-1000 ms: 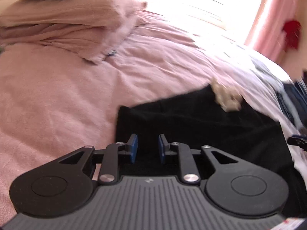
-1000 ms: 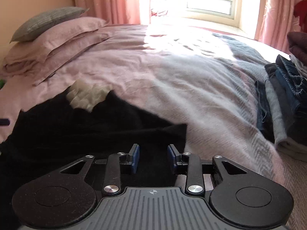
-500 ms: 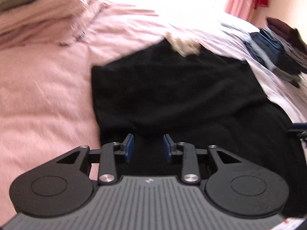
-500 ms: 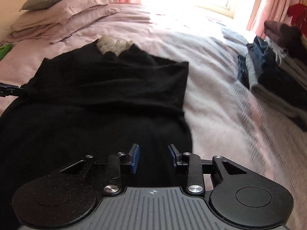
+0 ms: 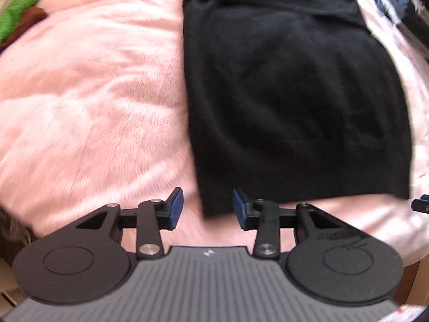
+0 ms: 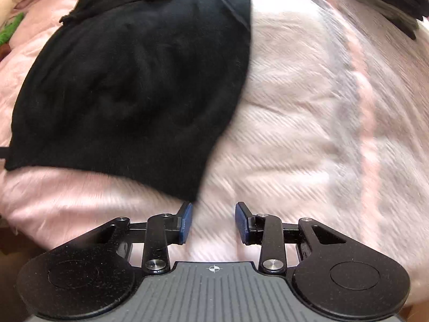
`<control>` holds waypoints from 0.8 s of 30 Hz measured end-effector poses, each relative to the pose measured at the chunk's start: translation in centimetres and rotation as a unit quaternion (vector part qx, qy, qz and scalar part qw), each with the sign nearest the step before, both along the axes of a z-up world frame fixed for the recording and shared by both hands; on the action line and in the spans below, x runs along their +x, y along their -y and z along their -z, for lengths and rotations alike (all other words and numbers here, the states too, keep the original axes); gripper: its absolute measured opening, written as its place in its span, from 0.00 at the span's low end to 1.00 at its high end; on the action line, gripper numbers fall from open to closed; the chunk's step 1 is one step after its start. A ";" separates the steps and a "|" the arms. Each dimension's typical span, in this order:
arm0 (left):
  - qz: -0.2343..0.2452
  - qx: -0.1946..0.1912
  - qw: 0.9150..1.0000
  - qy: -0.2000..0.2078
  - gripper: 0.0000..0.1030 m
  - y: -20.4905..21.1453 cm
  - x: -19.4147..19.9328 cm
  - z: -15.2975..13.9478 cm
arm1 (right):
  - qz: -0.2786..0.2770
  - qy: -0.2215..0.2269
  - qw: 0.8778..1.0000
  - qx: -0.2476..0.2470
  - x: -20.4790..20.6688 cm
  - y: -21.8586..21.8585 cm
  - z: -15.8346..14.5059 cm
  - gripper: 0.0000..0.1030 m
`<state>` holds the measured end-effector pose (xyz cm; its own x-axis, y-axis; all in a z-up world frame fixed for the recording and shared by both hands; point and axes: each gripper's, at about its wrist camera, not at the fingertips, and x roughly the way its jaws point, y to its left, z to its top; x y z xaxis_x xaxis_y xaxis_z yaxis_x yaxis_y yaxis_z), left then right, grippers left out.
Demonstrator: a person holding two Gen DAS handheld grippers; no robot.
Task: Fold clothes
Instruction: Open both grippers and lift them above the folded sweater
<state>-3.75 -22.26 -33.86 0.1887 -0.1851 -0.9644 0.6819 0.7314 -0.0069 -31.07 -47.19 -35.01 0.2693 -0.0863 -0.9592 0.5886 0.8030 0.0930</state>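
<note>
Left wrist view: the left gripper (image 5: 206,209), jaws just widened, straddles the near corner of the folded black knit garment (image 5: 289,86) without pinching it; right gripper (image 6: 213,222) released, garment ahead-left on pink fuzzy bedspread (image 6: 308,123).

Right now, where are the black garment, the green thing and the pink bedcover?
black garment (image 5: 295,94), left wrist view, middle of the cloth.
green thing (image 5: 18,8), left wrist view, top-left corner, its bright part.
pink bedcover (image 6: 308,123), right wrist view, bare woven stretch.

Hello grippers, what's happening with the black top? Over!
Left gripper open, jaws just widened, straddling the black top's near corner. Right gripper open, empty, beside the other corner. Top flat on pink bedspread. Nothing in the way.
</note>
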 end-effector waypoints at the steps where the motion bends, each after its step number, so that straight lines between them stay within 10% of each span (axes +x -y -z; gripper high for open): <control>1: -0.005 -0.006 1.000 0.008 0.35 0.2 -1.0 -1.6 | -0.014 0.023 1.000 -0.005 -0.3 0.0 -1.7 0.31; 10: -0.037 -0.070 0.993 0.086 0.63 1.4 -10.7 -16.1 | -0.110 0.135 0.984 -0.044 -2.6 -0.7 -16.0 0.55; 24: -0.038 -0.071 0.990 0.115 0.74 1.0 -18.3 -24.6 | -0.126 0.143 0.981 -0.026 -7.0 -3.4 -23.4 0.56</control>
